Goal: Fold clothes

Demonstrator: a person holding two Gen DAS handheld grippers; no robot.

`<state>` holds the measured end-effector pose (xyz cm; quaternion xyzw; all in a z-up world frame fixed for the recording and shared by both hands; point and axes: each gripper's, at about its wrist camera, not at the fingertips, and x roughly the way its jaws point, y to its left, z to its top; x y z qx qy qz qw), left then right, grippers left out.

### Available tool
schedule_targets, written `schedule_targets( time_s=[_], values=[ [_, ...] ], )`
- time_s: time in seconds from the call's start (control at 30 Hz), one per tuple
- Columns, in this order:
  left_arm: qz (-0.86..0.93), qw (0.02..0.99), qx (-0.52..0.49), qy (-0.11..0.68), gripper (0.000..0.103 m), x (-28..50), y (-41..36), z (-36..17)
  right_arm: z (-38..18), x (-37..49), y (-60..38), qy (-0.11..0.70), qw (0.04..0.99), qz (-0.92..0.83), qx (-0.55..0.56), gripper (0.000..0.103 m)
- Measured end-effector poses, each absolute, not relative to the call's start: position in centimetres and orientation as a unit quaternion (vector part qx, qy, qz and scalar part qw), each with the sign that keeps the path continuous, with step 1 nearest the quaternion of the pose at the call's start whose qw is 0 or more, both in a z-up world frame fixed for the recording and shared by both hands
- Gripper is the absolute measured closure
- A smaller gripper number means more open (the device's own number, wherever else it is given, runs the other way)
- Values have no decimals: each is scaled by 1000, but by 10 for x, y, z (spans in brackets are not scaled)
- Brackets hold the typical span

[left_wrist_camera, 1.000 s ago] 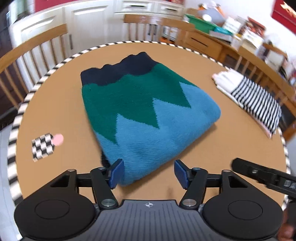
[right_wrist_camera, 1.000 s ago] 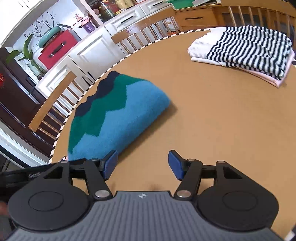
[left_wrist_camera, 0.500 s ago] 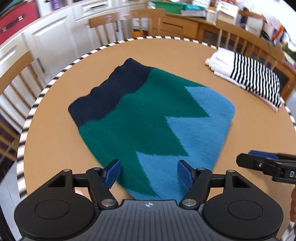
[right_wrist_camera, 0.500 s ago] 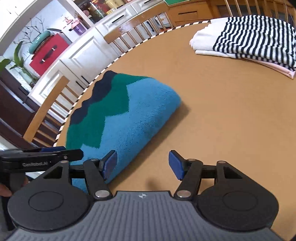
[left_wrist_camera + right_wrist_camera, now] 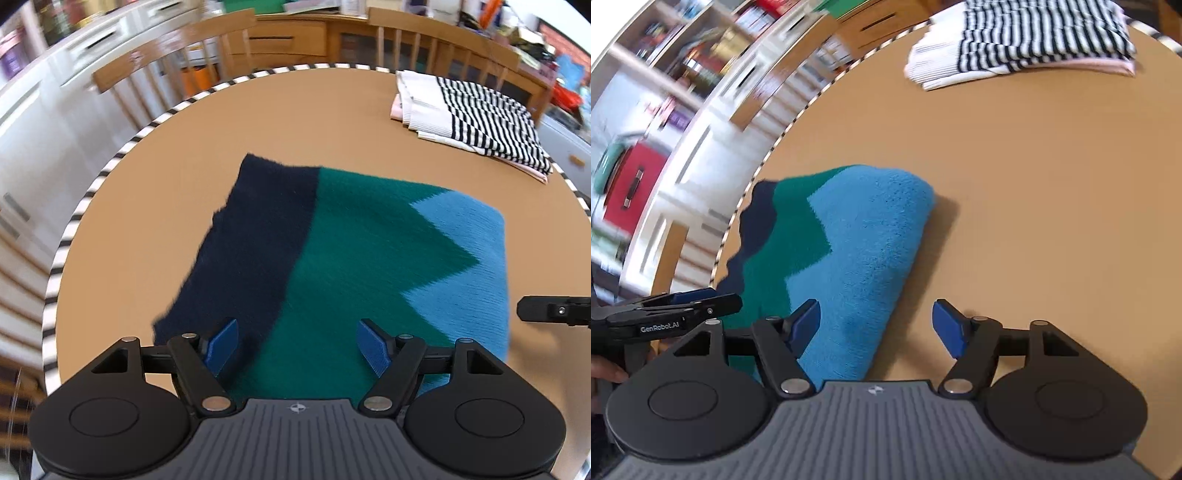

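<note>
Folded navy, green and blue zigzag knit sweater [image 5: 354, 258] on round brown table [image 5: 295, 122], long axis leftward. Left gripper [image 5: 297, 347] apart above near edge, seemingly nearer; right gripper [image 5: 875, 328] apart, empty.

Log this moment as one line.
left gripper open over folded sweater | right gripper open | striped stack aside

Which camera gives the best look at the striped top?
The left wrist view: the striped top lies whole and fairly sharp at the table's far right edge. The right wrist view shows it blurred and cut off by the frame's top.
</note>
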<state>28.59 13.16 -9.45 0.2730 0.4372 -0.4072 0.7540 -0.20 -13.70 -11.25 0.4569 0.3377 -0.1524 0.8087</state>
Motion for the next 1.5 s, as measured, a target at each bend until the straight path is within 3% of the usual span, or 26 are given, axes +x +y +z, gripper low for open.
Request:
schedule_targets(
  time_s=[0.4,0.5,0.73,0.9,1.1,1.5],
  values=[
    [-512,695,296,409,29,365,150,-102,-137,18,-84,267,732,-286,557,35],
    [-522,689,302,403,29,381,150,-103,-139,28,-75,268,735,-293,550,40],
    [-540,675,304,401,29,403,143,-110,-130,42,-75,284,740,-308,527,38],
    [-555,660,307,403,28,408,136,-119,-127,46,-74,299,743,-326,503,58],
    [-572,644,310,402,25,416,129,-126,-128,45,-72,294,743,-333,501,72],
    [-597,598,283,453,21,443,114,-143,-126,44,-72,303,739,-336,499,73]
  ],
)
